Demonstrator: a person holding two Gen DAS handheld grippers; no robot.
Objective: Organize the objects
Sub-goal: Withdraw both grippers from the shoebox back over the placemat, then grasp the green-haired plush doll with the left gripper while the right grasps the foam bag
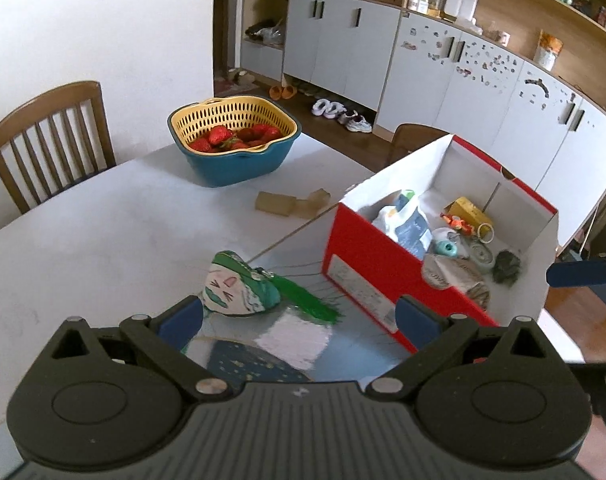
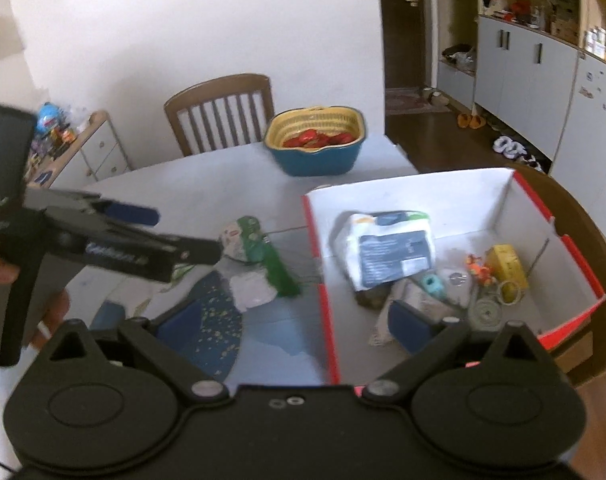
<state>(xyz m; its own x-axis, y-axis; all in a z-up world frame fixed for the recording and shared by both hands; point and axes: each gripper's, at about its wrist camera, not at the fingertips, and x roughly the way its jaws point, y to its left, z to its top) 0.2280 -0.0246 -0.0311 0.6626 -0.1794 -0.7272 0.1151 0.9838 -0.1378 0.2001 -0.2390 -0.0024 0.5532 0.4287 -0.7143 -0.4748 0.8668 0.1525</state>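
Note:
My left gripper [image 1: 299, 320] is open, its blue fingers wide apart over a painted sheet [image 1: 291, 344]. Just ahead of its left finger, a painted stone [image 1: 239, 286] with a cat face and green cap lies on that sheet. A red shoe box [image 1: 367, 264] with white inside stands to the right. It holds a white packet [image 1: 407, 220], a yellow carton [image 1: 469, 210] and several small items. In the right wrist view my right gripper [image 2: 295, 328] is open, straddling the box's red wall [image 2: 323, 292]. The left gripper [image 2: 183, 232] comes in from the left towards the stone [image 2: 243, 240].
A blue and yellow basket of strawberries [image 1: 233, 140] sits at the far side of the white table [image 1: 103, 240]. Tan blocks [image 1: 275, 202] lie between basket and box. A wooden chair [image 1: 51, 136] stands behind the table. Cabinets and shoes lie beyond.

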